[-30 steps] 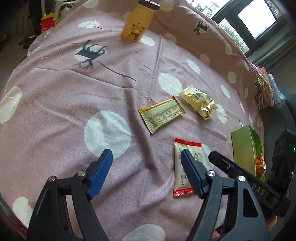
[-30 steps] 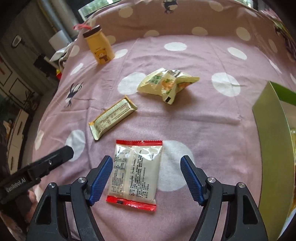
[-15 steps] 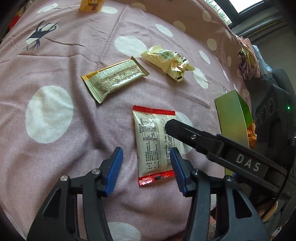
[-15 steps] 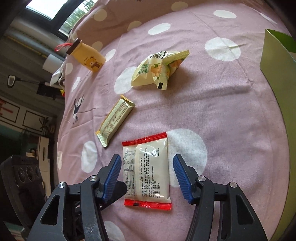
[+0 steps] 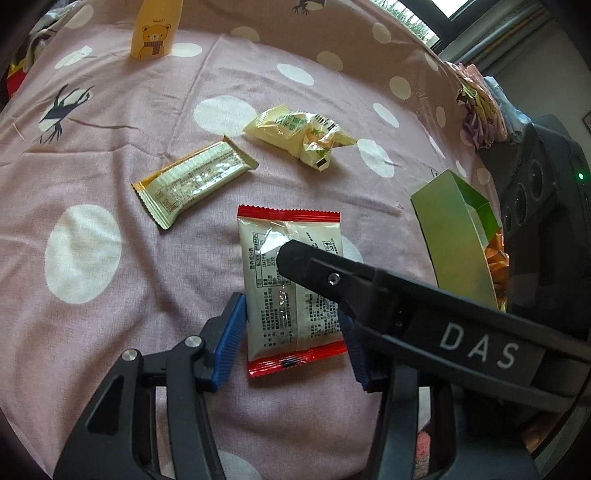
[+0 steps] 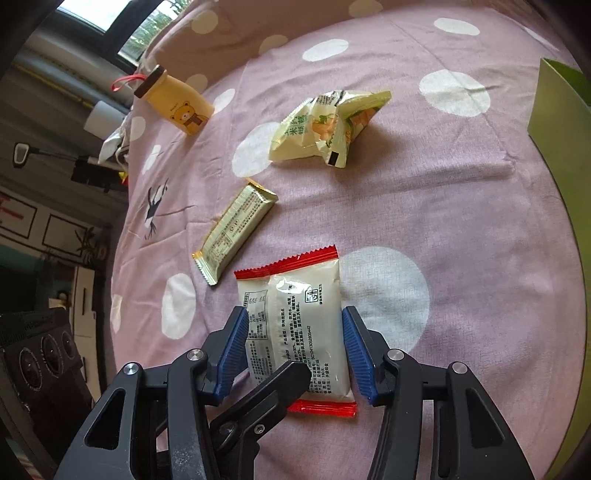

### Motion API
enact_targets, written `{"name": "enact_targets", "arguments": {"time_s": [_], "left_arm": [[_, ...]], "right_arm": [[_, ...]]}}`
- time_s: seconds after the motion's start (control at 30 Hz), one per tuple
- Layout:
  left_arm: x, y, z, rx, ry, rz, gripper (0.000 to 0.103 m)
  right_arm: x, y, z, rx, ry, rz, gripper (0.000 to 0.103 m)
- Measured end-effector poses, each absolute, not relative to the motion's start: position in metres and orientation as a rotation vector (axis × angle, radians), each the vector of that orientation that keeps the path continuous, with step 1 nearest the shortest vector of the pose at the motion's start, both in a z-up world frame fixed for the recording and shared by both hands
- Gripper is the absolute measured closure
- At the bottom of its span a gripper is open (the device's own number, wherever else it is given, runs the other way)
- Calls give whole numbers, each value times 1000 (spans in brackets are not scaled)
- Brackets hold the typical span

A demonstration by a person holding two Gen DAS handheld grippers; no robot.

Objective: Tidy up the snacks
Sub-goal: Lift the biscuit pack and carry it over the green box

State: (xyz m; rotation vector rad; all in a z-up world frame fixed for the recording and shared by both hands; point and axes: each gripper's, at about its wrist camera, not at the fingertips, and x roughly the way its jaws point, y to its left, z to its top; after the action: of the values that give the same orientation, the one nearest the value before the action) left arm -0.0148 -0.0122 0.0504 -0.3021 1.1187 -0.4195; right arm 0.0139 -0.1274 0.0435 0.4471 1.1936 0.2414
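A white snack packet with red ends (image 5: pixel 284 295) (image 6: pixel 295 325) lies flat on the pink dotted cloth. My left gripper (image 5: pixel 295 332) straddles its near end, blue pads against or very near its edges. My right gripper (image 6: pixel 295 350) straddles the same packet from the other side, pads close to its edges; its black finger (image 5: pixel 332 280) crosses over the packet in the left wrist view. A gold-edged bar (image 5: pixel 195 181) (image 6: pixel 236 229) and a crumpled yellow-green bag (image 5: pixel 303 136) (image 6: pixel 325 125) lie beyond. A green box (image 5: pixel 454 229) (image 6: pixel 554 110) stands open on the right, orange snacks inside.
A yellow bear bottle (image 5: pixel 155 33) (image 6: pixel 177 107) stands at the far side of the cloth. A black device with dials (image 5: pixel 535 184) sits past the green box. The cloth's edge drops off at the left in the right wrist view.
Both grippers have closed in from wide open and moved forward onto the red-ended packet, which now sits between both pairs of pads. The packet itself has not left the cloth.
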Motion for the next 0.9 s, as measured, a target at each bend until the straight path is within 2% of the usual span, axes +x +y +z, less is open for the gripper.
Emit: {"name": "enact_targets", "arguments": {"time_s": [0.53, 0.7, 0.9], "left_arm": [[-50, -70, 134, -224, 716, -621, 53], [-50, -104, 137, -196, 692, -705, 53], [-39, -155, 131, -148, 733, -787, 53]], "right_arm": [[-33, -169, 141, 391, 831, 160, 48], [-47, -199, 160, 360, 733, 87, 48], [-54, -245, 153, 437, 728, -7, 48]]}}
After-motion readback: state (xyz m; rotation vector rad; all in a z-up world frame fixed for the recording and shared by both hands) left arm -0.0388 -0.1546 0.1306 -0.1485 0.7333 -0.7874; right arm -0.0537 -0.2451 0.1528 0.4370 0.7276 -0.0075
